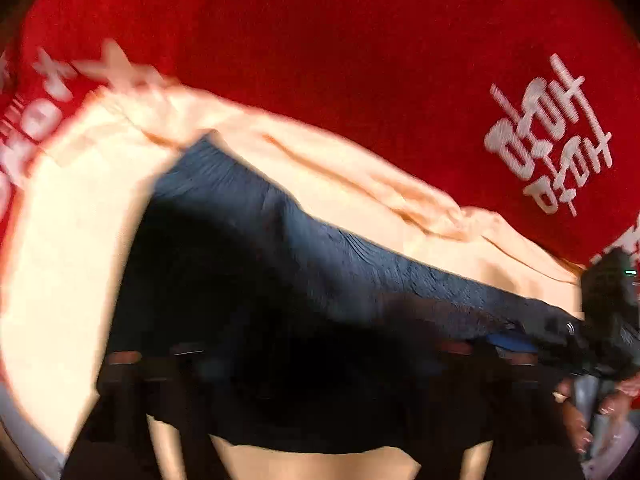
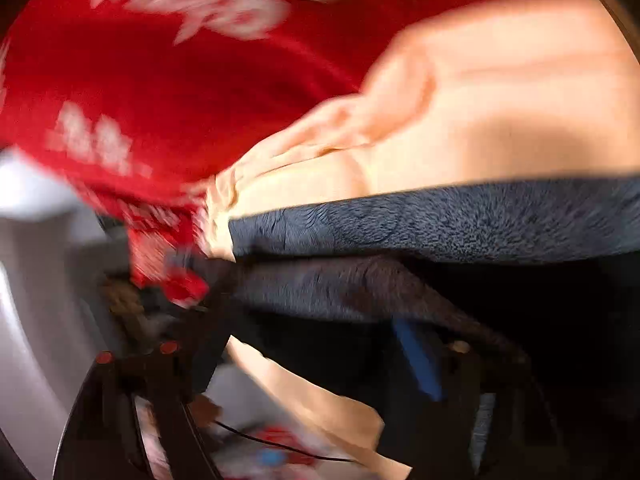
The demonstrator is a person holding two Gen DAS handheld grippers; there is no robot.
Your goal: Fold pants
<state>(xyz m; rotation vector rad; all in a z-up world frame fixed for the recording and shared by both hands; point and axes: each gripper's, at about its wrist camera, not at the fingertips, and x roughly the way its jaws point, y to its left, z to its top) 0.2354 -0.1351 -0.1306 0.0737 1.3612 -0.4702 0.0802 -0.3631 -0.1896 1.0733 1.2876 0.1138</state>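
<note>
Pants (image 1: 420, 216), cream outside with a dark fleecy lining, are seen spread before both grippers on a red cloth (image 1: 340, 60) with white lettering. Left gripper (image 1: 316, 392) and right gripper (image 2: 304, 364) are held wide apart; no pinch is discernible through blur.

Red printed cloth (image 1: 360, 60), cream pants (image 1: 360, 168) on it

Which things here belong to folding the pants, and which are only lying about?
Belong to the job:
- pants, dark blue fleece inside, cream outside
- right claw

Only lying about:
- red cloth with white lettering, under the pants
- thin black cable
</note>
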